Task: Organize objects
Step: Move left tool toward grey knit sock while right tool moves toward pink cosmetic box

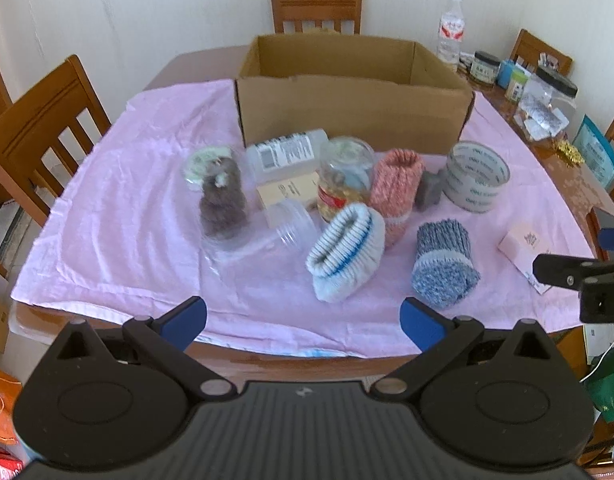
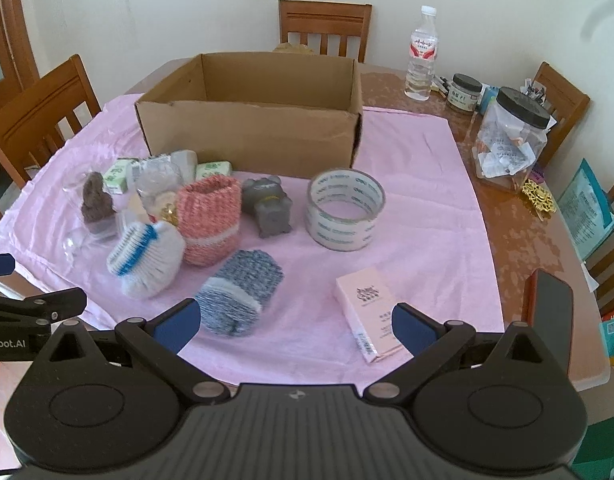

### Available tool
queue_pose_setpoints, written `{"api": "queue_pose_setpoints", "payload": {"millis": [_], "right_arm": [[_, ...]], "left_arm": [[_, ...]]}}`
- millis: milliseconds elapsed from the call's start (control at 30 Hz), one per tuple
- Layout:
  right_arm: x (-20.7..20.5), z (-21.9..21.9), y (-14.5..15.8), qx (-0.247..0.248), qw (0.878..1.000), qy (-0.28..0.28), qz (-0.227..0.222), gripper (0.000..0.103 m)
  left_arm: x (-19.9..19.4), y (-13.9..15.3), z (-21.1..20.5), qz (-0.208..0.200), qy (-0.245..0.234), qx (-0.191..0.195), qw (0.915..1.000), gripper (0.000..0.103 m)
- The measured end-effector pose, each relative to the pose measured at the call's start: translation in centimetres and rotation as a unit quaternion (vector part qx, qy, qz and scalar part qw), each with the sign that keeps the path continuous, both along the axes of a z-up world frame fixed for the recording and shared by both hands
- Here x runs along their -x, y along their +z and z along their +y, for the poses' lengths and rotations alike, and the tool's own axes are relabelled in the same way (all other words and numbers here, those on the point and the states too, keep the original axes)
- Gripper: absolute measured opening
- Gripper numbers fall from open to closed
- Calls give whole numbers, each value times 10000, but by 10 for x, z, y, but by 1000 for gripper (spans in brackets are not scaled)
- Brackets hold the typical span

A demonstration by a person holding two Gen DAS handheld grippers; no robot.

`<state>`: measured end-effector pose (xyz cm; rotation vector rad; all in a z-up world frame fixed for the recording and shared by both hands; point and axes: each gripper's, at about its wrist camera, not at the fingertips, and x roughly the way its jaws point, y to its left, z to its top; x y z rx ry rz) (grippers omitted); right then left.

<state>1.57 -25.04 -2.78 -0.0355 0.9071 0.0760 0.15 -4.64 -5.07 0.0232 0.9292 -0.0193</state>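
Blue-grey rolled sock (image 2: pixel 238 293), speckled knit.

A home dining room is showing here: wooden slat-back chairs (image 1: pixel 315 10) are standing around a wooden dining table (image 2: pixel 519 240) that is wearing a pink cloth (image 2: pixel 419 184), plain pale walls are closing it in, and a water bottle (image 2: pixel 421 54) and lidded jars (image 2: pixel 509 136) are crowding one side.
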Motion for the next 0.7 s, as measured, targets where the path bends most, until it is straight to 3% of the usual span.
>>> {"api": "queue_pose_setpoints", "payload": {"millis": [333,700], "right_arm": [[-11,-39,-37,435,9983,380,-45,103],[-39,-81,-87,597,9944,708,511,103]], "left_arm": [[-13,-24,-34,144,9,21,9999,102],[-27,-41,-75,254,207,162,9993,102]]}}
